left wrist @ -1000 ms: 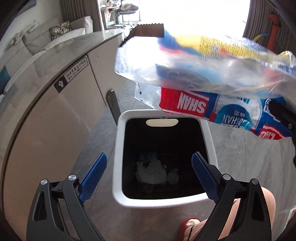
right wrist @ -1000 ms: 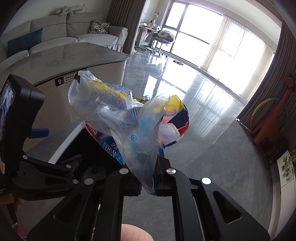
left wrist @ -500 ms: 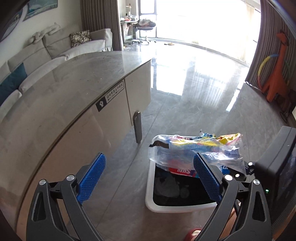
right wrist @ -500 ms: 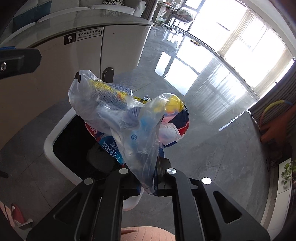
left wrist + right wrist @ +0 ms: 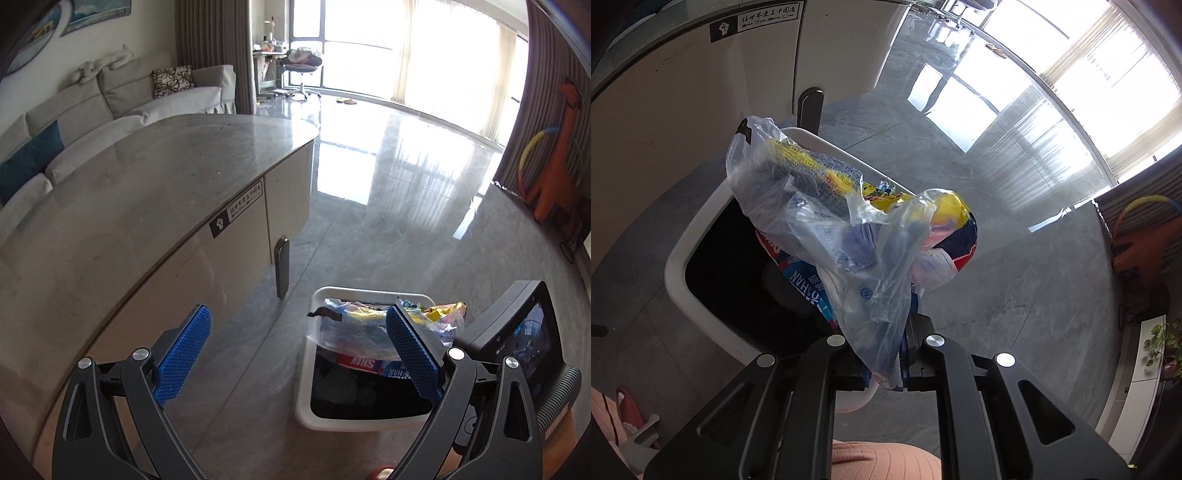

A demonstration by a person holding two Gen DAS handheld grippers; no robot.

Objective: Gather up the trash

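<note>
Room: grey tiled living-room floor [image 5: 369, 229] with a curved stone-topped counter [image 5: 147, 177] along the left and a bright window wall behind.
Left wrist view, bin: a white bin [image 5: 306, 387] with a dark inside stands on the floor just beside the counter's cabinet front, near its dark handle [image 5: 282, 267].
Left wrist view, bag: the clear plastic bag of wrappers [image 5: 354, 325] now lies across the far half of the bin's mouth, touching or just above the far rim; a second ago it hung high above the bin and filled the top of this view.
Left wrist view, left gripper: the left gripper [image 5: 299, 354] is empty, its blue pads [image 5: 184, 350] wide apart, and it looks on from higher and further back than a second ago.
Right wrist view, bag: the bag [image 5: 849, 229] hangs forward over the bin [image 5: 679, 266], which now fills the lower left of the view; earlier only the bin's corner showed.
Right wrist view, right gripper: the right gripper [image 5: 886, 365] is clamped on the bag's gathered neck, plastic bunched between the nearly closed jaws.
Finding: the bag has been lowered to the bin's mouth but is not released.
Judgement: the drop is the remaining step; part of the bag overhangs the far rim, so it may catch there.
</note>
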